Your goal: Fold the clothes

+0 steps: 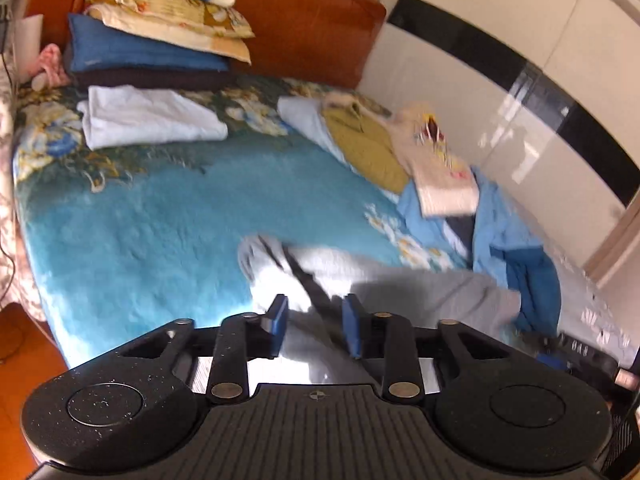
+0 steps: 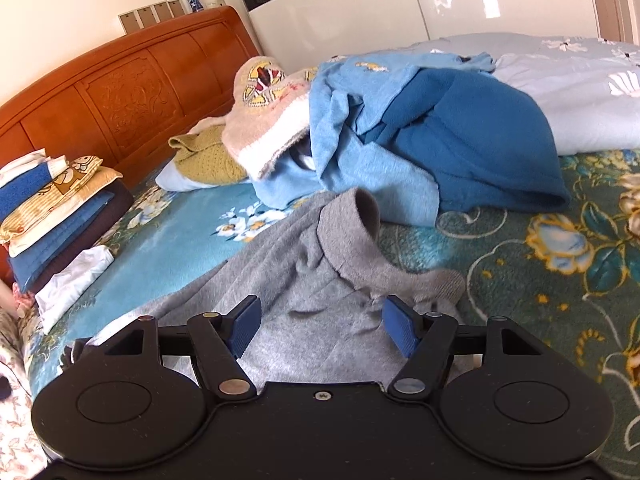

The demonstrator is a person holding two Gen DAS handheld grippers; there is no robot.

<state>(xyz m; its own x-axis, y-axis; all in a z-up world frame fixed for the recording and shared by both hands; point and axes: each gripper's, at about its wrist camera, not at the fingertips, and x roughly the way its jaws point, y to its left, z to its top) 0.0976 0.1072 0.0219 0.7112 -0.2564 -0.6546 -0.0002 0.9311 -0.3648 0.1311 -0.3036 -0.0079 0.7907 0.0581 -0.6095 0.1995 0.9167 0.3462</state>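
While both grippers hang over the near edge of the bed (image 2: 560, 264), the grey garment (image 2: 320, 264) lies spread along that edge on the blue floral blanket, its ribbed collar standing up toward the heap of unfolded clothes (image 2: 400, 132) that sits toward the bed's right side. The left gripper (image 1: 315, 326) has its jaws part-way apart; grey cloth and a dark strap or cord (image 1: 304, 276) show between and beyond the blue pads, but that view is blurred and I cannot tell whether either pad presses on fabric. The right gripper (image 2: 322, 326) has its jaws spread wide above the grey cloth just below the collar, with nothing pinched. A folded white garment (image 1: 148, 118) lies near the head edge beside stacked pillows (image 1: 160, 28). Risks, in my judgement: a closure of the left jaws could take the dark strap rather than cloth, so the garment would drag unevenly. The collar touches or nearly touches the light blue item of the heap; a pull could snag it and bring it along. Soft knit may bunch if only one layer is gripped, spoiling the fold line.
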